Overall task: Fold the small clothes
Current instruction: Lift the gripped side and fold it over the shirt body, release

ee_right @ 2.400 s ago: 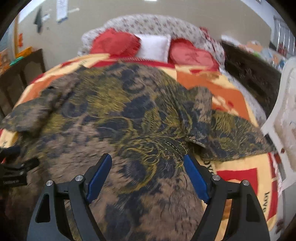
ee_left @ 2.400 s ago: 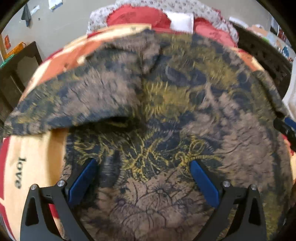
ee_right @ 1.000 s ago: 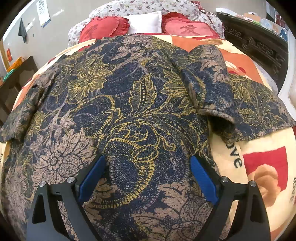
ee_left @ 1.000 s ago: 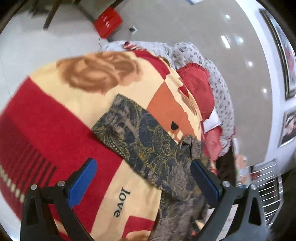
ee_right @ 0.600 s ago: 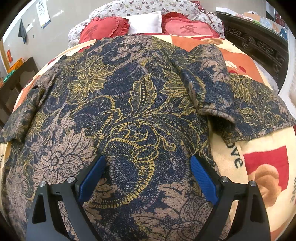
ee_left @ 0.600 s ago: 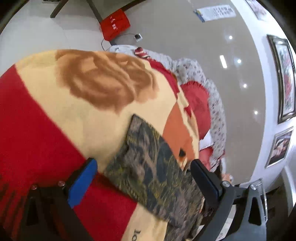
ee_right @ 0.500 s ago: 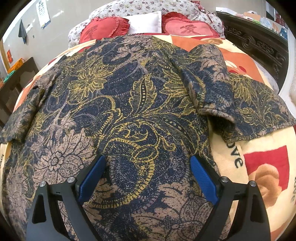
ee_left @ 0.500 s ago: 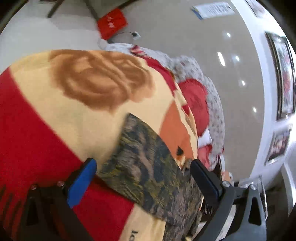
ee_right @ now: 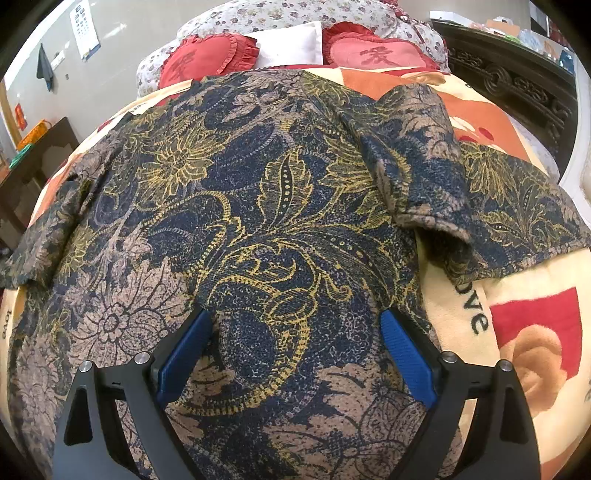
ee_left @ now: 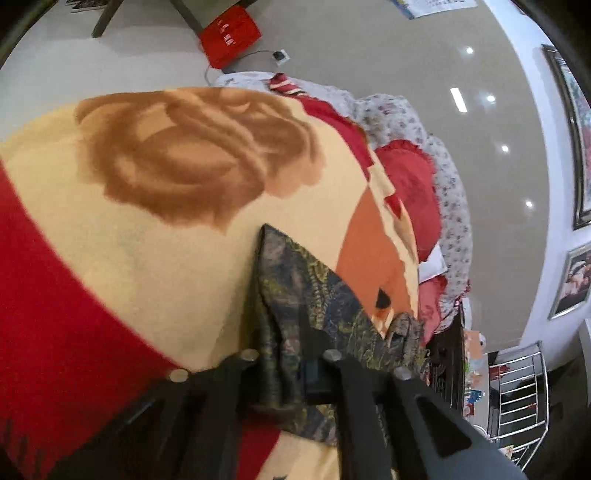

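- Left wrist view: left gripper (ee_left: 291,365) has just closed; its jaws pinch a sleeve (ee_left: 295,295) of the shirt, cloth bunched between the black fingers (ee_left: 354,384).
- Sleeve tapers to a point away from the gripper and lies on the blanket (ee_left: 147,258), over its cream patch, just beside a brown rose print (ee_left: 192,155).
- Red band of the blanket runs along the left of that view; an orange patch sits to the right of the sleeve.
- Beyond the blanket: a red cushion (ee_left: 410,184), a floral cover (ee_left: 450,206), grey floor with a red box (ee_left: 231,35).
- Right wrist view: right gripper (ee_right: 295,343) is open, blue pads (ee_right: 404,354) spread wide, with the shirt (ee_right: 258,206) below them; contact cannot be told.
- Shirt is spread flat across the blanket, navy and tan with yellow floral lines.
- Right sleeve (ee_right: 413,162) is folded in over the body; its cuff stands a little open.
- Two red cushions and a white pillow (ee_right: 290,46) lie at the far end of the bed.
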Tool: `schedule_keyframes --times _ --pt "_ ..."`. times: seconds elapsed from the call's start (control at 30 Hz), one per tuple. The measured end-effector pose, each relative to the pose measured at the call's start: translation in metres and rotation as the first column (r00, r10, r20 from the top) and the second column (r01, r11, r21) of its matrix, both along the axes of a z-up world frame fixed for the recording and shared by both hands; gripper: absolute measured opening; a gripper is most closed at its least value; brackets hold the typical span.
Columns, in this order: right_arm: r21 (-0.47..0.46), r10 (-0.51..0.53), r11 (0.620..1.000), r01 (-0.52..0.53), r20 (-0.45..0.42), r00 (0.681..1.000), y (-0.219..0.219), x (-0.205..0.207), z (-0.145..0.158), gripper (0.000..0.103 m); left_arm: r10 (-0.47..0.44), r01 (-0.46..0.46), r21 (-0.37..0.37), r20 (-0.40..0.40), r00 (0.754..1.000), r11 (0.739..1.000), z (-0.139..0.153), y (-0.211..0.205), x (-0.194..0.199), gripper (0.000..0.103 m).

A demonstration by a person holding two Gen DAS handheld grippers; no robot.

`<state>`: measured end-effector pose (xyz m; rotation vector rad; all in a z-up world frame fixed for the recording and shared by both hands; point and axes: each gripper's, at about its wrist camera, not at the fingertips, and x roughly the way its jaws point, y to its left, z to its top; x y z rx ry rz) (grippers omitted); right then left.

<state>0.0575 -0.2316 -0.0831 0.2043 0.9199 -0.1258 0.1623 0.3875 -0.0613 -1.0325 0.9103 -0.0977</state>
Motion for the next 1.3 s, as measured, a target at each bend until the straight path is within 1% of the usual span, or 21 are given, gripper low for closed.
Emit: schedule_keyframes --times 0.03,0.1,0.17,0.23,0.27,0.4,0.5,0.57,0.6,0.67,0.73,0.77,0.87,0.97,1.03,1.07,1.17,1.2,1.23,1.27,1.3 --pt "-0.001 0.0 1.0 0.0 0.0 1.0 -0.001 0.0 0.0 0.086 0.008 -0.009 0.024 0.015 1.0 1.0 0.009 0.002 -0.005 0.005" --pt "0.0 0.0 1.0 0.0 0.0 1.0 -0.001 0.0 0.0 0.086 0.037 -0.044 0.083 0.089 0.995 0.996 0.042 0.009 -0.016 0.005" --pt "0.0 0.0 1.0 0.0 0.001 1.0 -0.001 0.0 0.0 0.086 0.098 -0.123 0.132 0.18 0.979 0.984 0.08 0.028 -0.028 0.005" --pt "0.001 0.0 1.0 0.0 0.002 1.0 -0.001 0.001 0.0 0.086 0.16 -0.21 0.186 0.249 0.955 0.96 0.117 0.05 -0.039 0.005" --pt "0.001 0.0 1.0 0.0 0.002 1.0 -0.001 0.0 0.0 0.086 0.179 -0.249 0.235 0.281 0.943 0.94 0.138 0.061 -0.043 0.005" --pt "0.011 -0.001 1.0 0.001 0.007 1.0 -0.001 -0.001 0.0 0.086 0.208 -0.309 0.298 0.326 0.922 0.903 0.178 0.085 -0.047 0.005" --pt "0.012 -0.001 1.0 0.001 0.008 1.0 -0.001 -0.002 0.0 0.086 0.185 -0.299 0.296 0.357 0.915 0.907 0.189 0.077 -0.047 0.005" --pt "0.011 -0.001 1.0 0.001 0.008 1.0 -0.001 -0.001 0.0 0.086 0.114 -0.231 0.28 0.378 0.919 0.932 0.191 0.052 -0.041 0.005" --pt "0.013 -0.001 1.0 0.001 0.008 1.0 -0.002 -0.002 0.0 0.086 0.074 -0.192 0.281 0.38 0.922 0.94 0.19 0.035 -0.035 0.005" --pt "0.011 -0.002 1.0 0.002 0.008 1.0 -0.002 -0.002 0.0 0.086 -0.047 -0.074 0.293 0.385 0.922 0.953 0.185 -0.017 -0.02 0.005" --pt "0.008 -0.002 1.0 0.002 0.008 1.0 -0.001 -0.003 0.0 0.086 -0.177 0.063 0.289 0.391 0.903 0.955 0.175 -0.08 -0.007 0.005" --pt "0.009 -0.003 1.0 0.002 0.009 1.0 -0.001 -0.004 0.0 0.086 -0.246 0.14 0.282 0.386 0.889 0.949 0.168 -0.118 0.002 0.005" --pt "0.021 -0.009 1.0 0.009 0.014 1.0 -0.003 -0.008 0.003 0.086 -0.403 0.331 0.247 0.365 0.839 0.911 0.137 -0.225 0.017 0.005" --pt "0.041 -0.027 0.999 0.026 0.027 0.999 -0.01 -0.019 0.012 0.076 -0.514 0.477 0.192 0.328 0.792 0.858 0.1 -0.326 0.023 0.005" --pt "0.056 -0.013 0.998 0.011 0.049 0.999 -0.012 -0.025 0.021 0.075 -0.572 0.522 0.236 0.293 0.766 0.82 0.079 -0.374 0.024 0.005" --pt "0.05 -0.003 0.999 -0.001 0.072 0.997 -0.012 -0.03 0.029 0.075 -0.61 0.549 0.275 0.255 0.75 0.789 0.062 -0.403 0.023 0.005" --pt "0.022 0.034 0.999 -0.037 0.107 0.994 -0.009 -0.032 0.047 0.075 -0.667 0.609 0.314 0.124 0.734 0.728 0.023 -0.447 0.022 0.017" --pt "0.021 0.041 0.999 -0.044 0.111 0.993 -0.009 -0.031 0.05 0.075 -0.674 0.623 0.303 0.096 0.733 0.721 0.009 -0.452 0.017 0.021" --pt "0.021 0.054 0.998 -0.057 0.122 0.991 -0.008 -0.028 0.055 0.075 -0.679 0.637 0.274 0.091 0.728 0.72 0.004 -0.453 0.011 0.024" --pt "0.025 0.062 0.998 -0.065 0.132 0.989 -0.008 -0.025 0.059 0.075 -0.685 0.646 0.257 0.102 0.722 0.719 0.003 -0.45 0.004 0.033" --pt "0.037 0.07 0.996 -0.076 0.143 0.987 -0.007 -0.019 0.062 0.075 -0.692 0.652 0.255 0.114 0.713 0.714 0.005 -0.448 -0.003 0.045"
